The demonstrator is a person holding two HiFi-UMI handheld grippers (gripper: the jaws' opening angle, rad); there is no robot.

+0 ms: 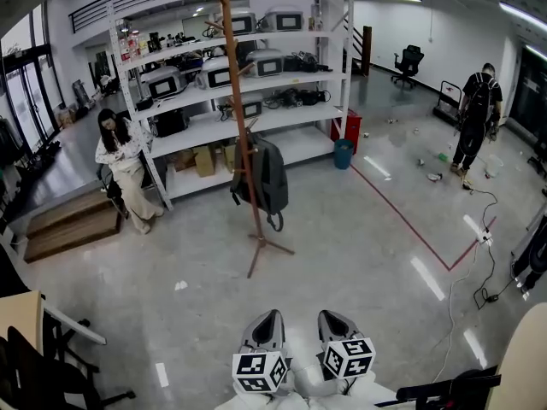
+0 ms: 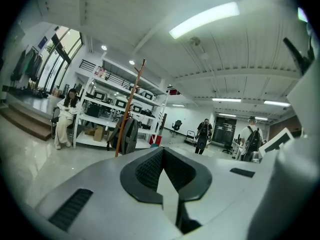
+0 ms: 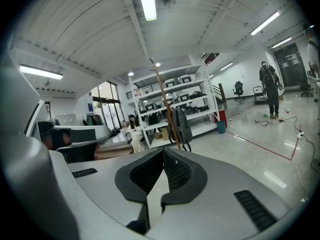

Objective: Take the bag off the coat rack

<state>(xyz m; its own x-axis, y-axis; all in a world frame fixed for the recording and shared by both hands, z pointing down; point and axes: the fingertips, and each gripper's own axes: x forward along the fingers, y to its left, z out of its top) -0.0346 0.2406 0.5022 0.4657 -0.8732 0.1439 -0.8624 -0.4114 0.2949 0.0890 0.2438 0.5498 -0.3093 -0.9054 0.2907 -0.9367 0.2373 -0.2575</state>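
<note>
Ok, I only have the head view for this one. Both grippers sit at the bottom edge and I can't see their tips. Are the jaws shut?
Observer: The left gripper view shows the left gripper with its jaws together and nothing between them.
Reviewer: And the other one?
Observer: It's the same in the right gripper view. The right gripper is shut and empty.
Reviewer: Is there anyone around that I'm missing?
Observer: Yes. The left gripper view shows a person in a white top standing off to its right, wearing a backpack.
</note>
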